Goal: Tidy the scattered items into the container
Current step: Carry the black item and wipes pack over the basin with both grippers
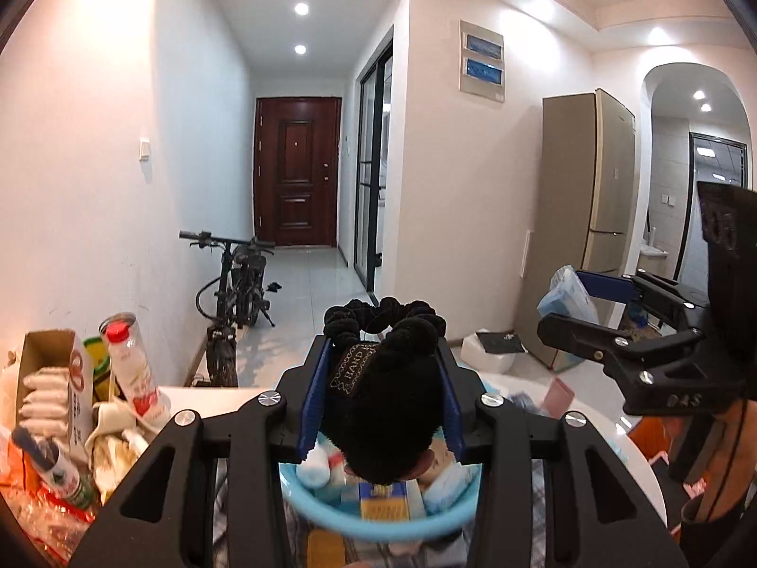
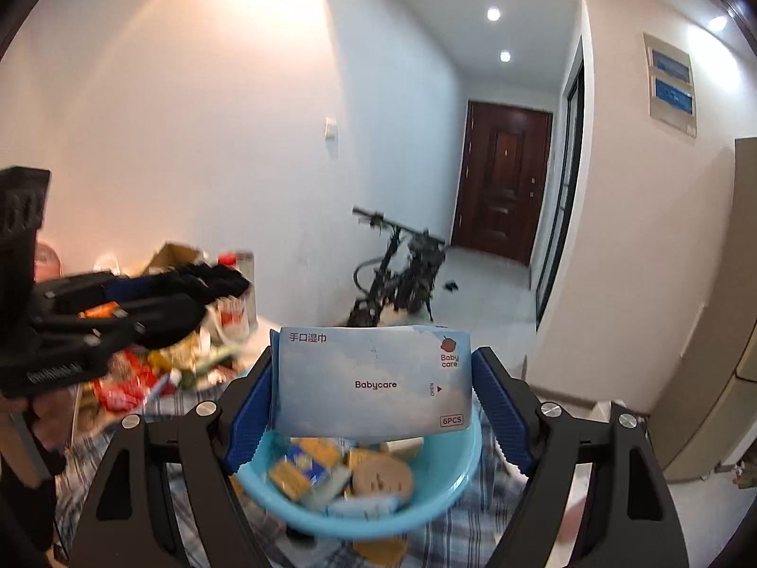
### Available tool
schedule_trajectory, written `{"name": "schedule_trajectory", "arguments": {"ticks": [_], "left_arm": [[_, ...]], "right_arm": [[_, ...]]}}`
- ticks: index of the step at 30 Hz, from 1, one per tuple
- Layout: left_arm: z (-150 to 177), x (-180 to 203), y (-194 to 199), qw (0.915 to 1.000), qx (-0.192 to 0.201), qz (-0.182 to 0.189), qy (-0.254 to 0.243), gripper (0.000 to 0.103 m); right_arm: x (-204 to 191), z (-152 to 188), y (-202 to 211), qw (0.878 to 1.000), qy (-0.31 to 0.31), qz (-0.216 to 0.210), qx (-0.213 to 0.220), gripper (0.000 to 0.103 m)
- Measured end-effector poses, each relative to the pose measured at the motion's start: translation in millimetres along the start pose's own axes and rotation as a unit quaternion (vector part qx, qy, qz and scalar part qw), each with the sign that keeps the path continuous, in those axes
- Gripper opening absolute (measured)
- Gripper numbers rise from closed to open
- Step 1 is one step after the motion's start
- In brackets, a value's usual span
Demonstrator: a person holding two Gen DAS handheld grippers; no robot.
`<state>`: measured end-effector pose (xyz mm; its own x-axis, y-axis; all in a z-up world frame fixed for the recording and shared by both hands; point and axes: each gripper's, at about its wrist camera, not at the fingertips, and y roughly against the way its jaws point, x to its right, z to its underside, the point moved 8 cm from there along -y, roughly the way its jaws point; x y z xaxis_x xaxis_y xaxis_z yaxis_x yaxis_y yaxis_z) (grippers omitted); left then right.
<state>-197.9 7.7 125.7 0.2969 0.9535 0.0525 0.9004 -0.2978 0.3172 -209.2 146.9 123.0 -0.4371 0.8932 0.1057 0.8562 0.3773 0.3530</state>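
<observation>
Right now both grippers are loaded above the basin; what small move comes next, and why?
Probably open the right gripper first. Its wet wipes pack hangs above the blue basin, so it should drop in among the snacks. The left gripper holds the black scrunchie over the same basin and can follow.

Basin (image 2: 454, 487) on counter (image 1: 208, 395), packets inside; clutter pile (image 1: 61, 426) left of it; bike (image 1: 236, 293) behind, by wall.

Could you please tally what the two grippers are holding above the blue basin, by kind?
Black hair scrunchie, in the left gripper: 1
Pack of wet wipes, in the right gripper: 1
Total held over the blue basin: 2
</observation>
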Motion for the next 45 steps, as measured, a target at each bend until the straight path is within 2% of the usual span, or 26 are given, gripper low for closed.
{"name": "schedule_trajectory", "arguments": {"ticks": [5,10,12,15,23,29,31,35,45], "left_arm": [[1.8,-4.3,-28.9,0.9999,-0.002,-0.007,-0.007,0.041],[29.8,-15.7,-63.7,0.9994,-0.033,-0.007,0.003,0.041],[36.1,-19.7,-78.7,0.9985,-0.053,-0.013,0.004,0.041],[41.1,-28.9,-87.4,0.9978,-0.062,-0.015,0.018,0.041],[44.0,-36.5,-87.6,0.9971,-0.066,-0.023,0.03,0.041],[45.8,-27.7,-89.7,0.997,-0.07,-0.032,0.012,0.041],[47.4,-24.8,-90.3,0.9969,-0.072,-0.027,0.011,0.041],[46.7,-22.0,-89.2,0.9964,-0.079,0.004,0.03,0.041],[48.6,-25.7,-90.6,0.9962,-0.079,-0.033,0.015,0.041]], "right_arm": [[-4.1,-10.5,-19.5,1.0,-0.005,-0.001,0.013,0.082],[-4.6,14.8,-63.1,1.0,-0.018,-0.004,-0.011,0.082],[0.1,26.1,-81.2,0.999,-0.03,-0.009,-0.023,0.082],[4.7,37.2,-99.1,0.998,-0.038,-0.015,-0.04,0.082],[20.6,42.9,-105.2,0.998,-0.047,-0.011,-0.048,0.082],[23.6,40.1,-108.1,0.998,-0.046,-0.014,-0.049,0.082],[22.8,40.1,-108.3,0.998,-0.044,-0.015,-0.049,0.082],[20.8,39.1,-107.4,0.998,-0.042,-0.016,-0.048,0.082],[21.8,38.9,-108.0,0.998,-0.039,-0.012,-0.045,0.082]]}}
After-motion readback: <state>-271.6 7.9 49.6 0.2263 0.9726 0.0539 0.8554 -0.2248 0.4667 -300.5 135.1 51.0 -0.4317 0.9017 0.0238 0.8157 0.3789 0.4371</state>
